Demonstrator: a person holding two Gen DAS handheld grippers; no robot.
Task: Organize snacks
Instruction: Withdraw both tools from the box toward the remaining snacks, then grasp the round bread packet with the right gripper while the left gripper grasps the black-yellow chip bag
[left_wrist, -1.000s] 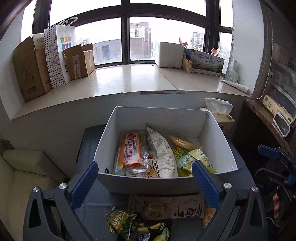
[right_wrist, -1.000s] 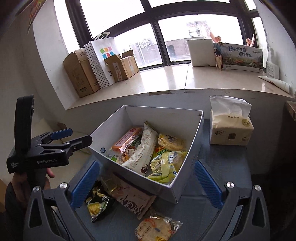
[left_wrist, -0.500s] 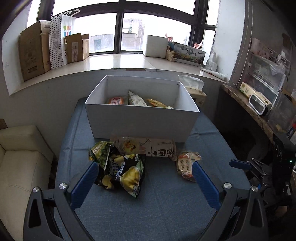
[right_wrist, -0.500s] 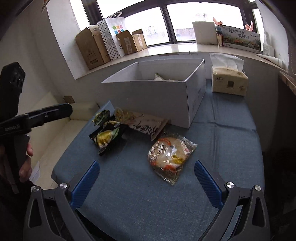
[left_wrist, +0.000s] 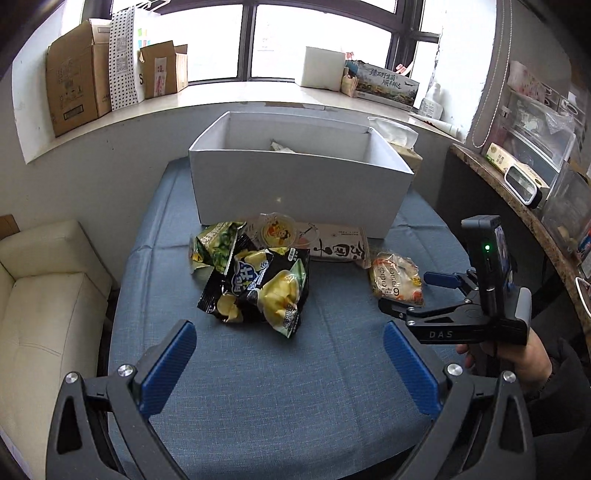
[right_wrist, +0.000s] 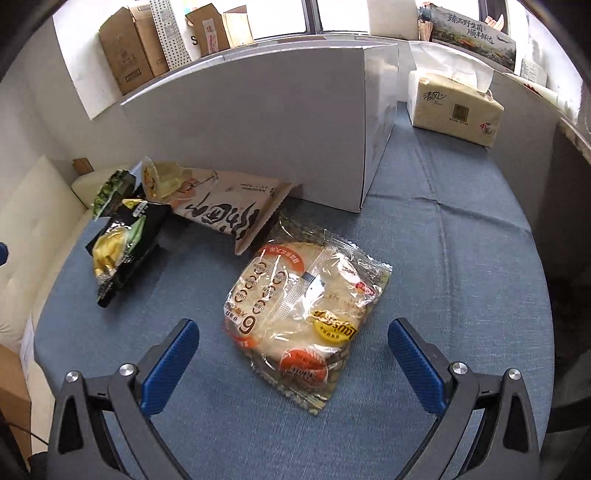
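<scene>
One white box (left_wrist: 295, 184), open-topped, stands at the far end of the blue-clothed tabletop (left_wrist: 332, 369); only one pale packet top (left_wrist: 281, 146) peeks above its near wall, and the rest of its contents are hidden from here. Four loose snack packs lie on the tabletop in front of the box: one green bag (left_wrist: 216, 245) near its front left corner; one black chip bag with yellow crisps printed on it (left_wrist: 266, 290), just in front of the green bag and overlapping it; one long beige packet with bold black brushwork lettering (left_wrist: 314, 243), lying against the box's front wall; one clear bag of flat round breads (right_wrist: 299, 317), in front of the box's right front corner, apart from the other three. One tissue pack (right_wrist: 454, 107) sits to the right of the box, by its far corner. Behind the box, on the windowsill: three brown cartons (left_wrist: 74, 88) and one dotted paper bag (left_wrist: 123, 55) to the left, one white block (left_wrist: 323, 68) to the right. Two hand-held grippers: the left hand-held gripper (left_wrist: 291, 363) hangs above the bare cloth well in front of the box, fingers spread wide apart, gripping nothing; the right hand-held gripper (right_wrist: 293, 358) is low beside the bread bag, fingers spread apart with the bag's near end between them, not clamped.
</scene>
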